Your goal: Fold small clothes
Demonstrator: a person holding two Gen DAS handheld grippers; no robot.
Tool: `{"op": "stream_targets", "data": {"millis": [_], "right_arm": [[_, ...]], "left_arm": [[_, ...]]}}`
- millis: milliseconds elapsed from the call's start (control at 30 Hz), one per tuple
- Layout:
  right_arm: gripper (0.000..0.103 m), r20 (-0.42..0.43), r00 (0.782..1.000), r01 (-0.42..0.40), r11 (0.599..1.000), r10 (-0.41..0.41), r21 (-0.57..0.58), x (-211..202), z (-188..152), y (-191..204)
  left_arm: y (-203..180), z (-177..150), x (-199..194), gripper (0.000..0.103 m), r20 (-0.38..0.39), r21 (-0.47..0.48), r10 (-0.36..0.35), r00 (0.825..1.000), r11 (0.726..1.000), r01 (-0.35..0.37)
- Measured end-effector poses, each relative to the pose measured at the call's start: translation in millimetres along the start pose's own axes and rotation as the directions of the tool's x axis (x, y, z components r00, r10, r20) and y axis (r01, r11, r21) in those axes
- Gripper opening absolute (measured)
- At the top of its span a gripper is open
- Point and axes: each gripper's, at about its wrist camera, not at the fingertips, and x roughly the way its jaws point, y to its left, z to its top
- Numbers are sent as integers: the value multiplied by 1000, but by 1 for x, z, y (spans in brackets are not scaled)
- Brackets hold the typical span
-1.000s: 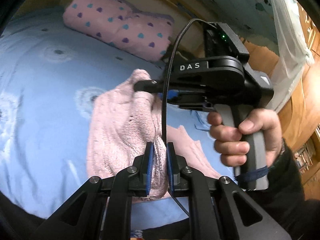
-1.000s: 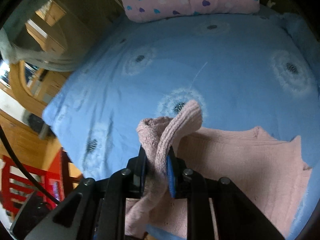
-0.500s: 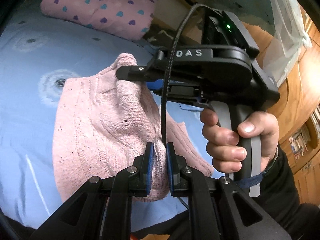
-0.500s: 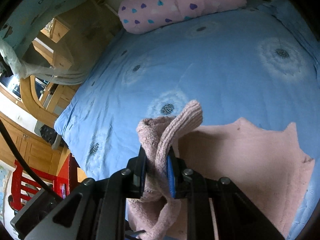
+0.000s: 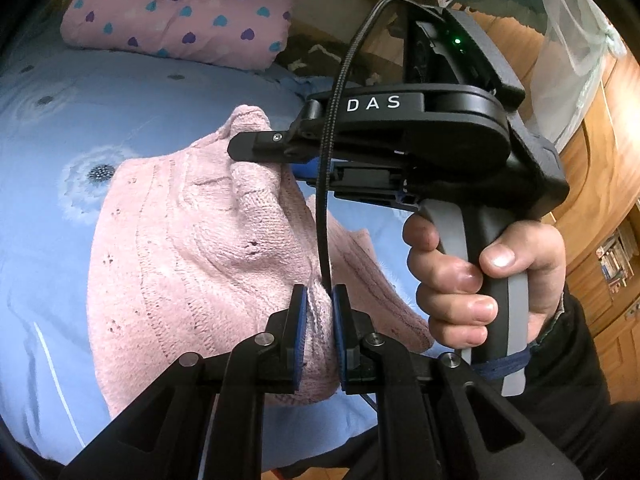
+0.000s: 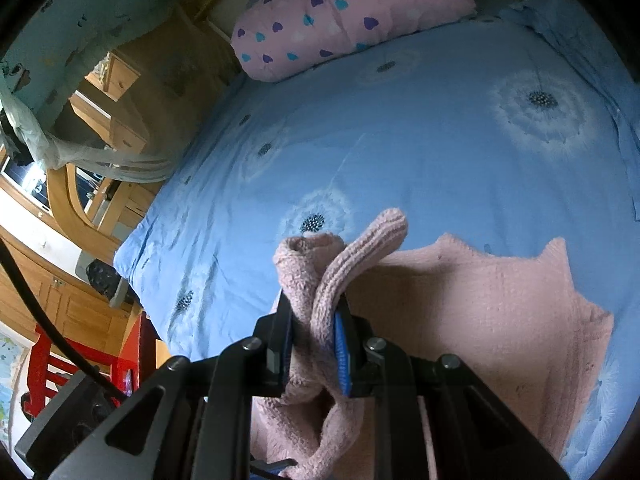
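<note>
A small pink knitted sweater (image 5: 180,248) lies on the blue dandelion-print bedspread (image 5: 48,152), partly lifted by both grippers. My left gripper (image 5: 319,312) is shut on a fold of its knit near the front edge. In the left wrist view the right gripper (image 5: 256,156), held by a hand (image 5: 472,276), pinches a bunched ribbed part further back. In the right wrist view my right gripper (image 6: 314,328) is shut on that bunched edge, and the rest of the pink sweater (image 6: 480,320) spreads flat to the right.
A pink pillow with heart prints (image 5: 180,16) (image 6: 352,16) lies at the head of the bed. The bed's left edge (image 6: 132,252) drops off beside wooden cabinets (image 6: 52,292) and a red chair (image 6: 44,364). A black cable (image 5: 328,160) hangs between the grippers.
Both grippers moved together across the bed and slightly down, carrying the held edge of the sweater. More of the sweater lies spread out. Both grips stayed shut.
</note>
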Motion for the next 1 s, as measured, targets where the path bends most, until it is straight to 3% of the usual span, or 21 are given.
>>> {"op": "stream_targets", "data": {"millis": [300,400,567,700,767,800,867,933,1000], "right_arm": [[18,12,1000,-25,999,25,-26,-8,-6,-16],[18,17,999,-29,999,29,-21,-12,-8,-22],[17,25,999,-26,999,27,-20,-17,-10,-35],[16,54,999,2,1000,-2,-3,-19,-15,-47],[16,62,998,-4,1000,4,4,-22,-18,-53],[16,63,998,-13,1000,13,13,-23,-19,-58],[16,65,998,-15,1000,13,24,-25,-19,-69],[16,70,998,-13,999,10,37,-26,-20,-80],[16,78,996,-38,997,33,66,-26,-20,-93]], "left_arm": [[-15,6,16,0,-44,16,-24,999,1000,25],[-27,10,22,0,-49,61,-30,998,998,33],[-26,8,34,0,-69,54,-3,998,998,6],[-12,7,20,0,-57,36,13,998,999,-11],[-9,6,-2,0,1,57,10,1000,998,-10],[-9,6,-16,3,50,90,22,999,996,-26],[-12,2,-40,20,153,182,60,986,979,-87],[-15,-6,-57,44,241,267,83,967,952,-148],[-13,-13,-59,50,269,323,98,958,928,-185]]}}
